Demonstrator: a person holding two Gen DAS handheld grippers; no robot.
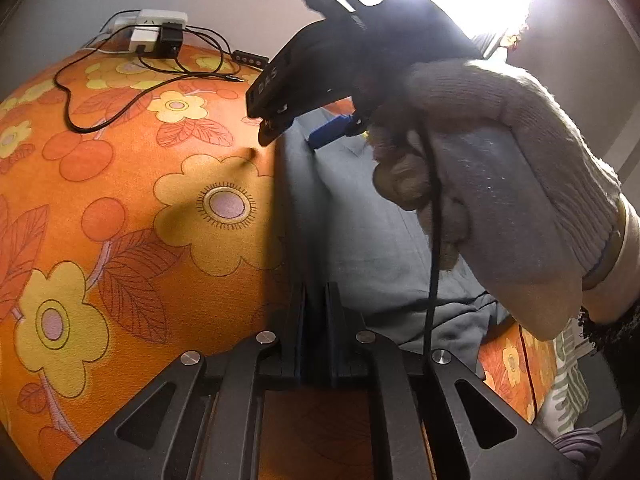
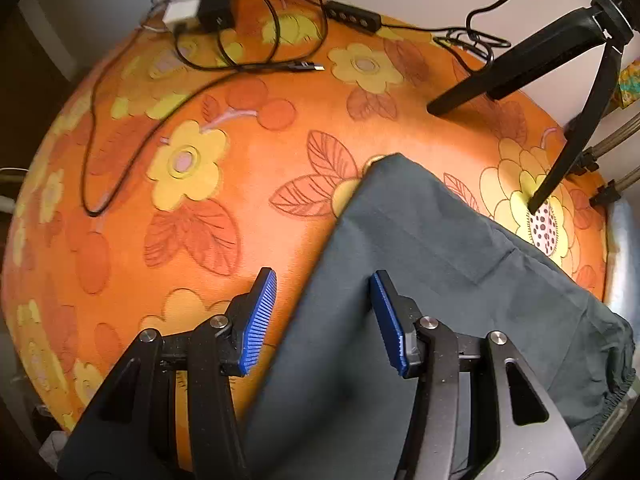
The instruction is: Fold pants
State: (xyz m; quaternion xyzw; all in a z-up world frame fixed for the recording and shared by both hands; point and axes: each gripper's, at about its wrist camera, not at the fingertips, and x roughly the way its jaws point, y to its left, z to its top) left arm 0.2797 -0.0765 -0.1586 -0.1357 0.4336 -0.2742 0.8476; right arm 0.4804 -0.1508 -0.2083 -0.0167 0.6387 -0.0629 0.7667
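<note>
L gripper (image 1: 314, 320) pinched closed on the grey pants (image 2: 420, 260) edge; R gripper (image 2: 324, 316) spread wide, holding nothing, above the pants on the orange floral cloth (image 2: 200, 220).

Right gripper (image 2: 322, 320) hangs wide open over the pants (image 2: 420, 280); their left edge runs between its blue pads (image 2: 260, 320). Tripod legs (image 2: 520, 80) far ahead-right.

**Black grippers, blue pads, knit glove**

The left gripper (image 1: 314, 332) has black angular linkage arms with round silver screws. The right gripper (image 2: 322, 316) matches it, its fingers faced with ribbed blue pads (image 2: 260, 320). A pale knit glove (image 1: 500, 160) covers the right hand; a thin black cable (image 1: 432, 264) hangs beside it.
</note>
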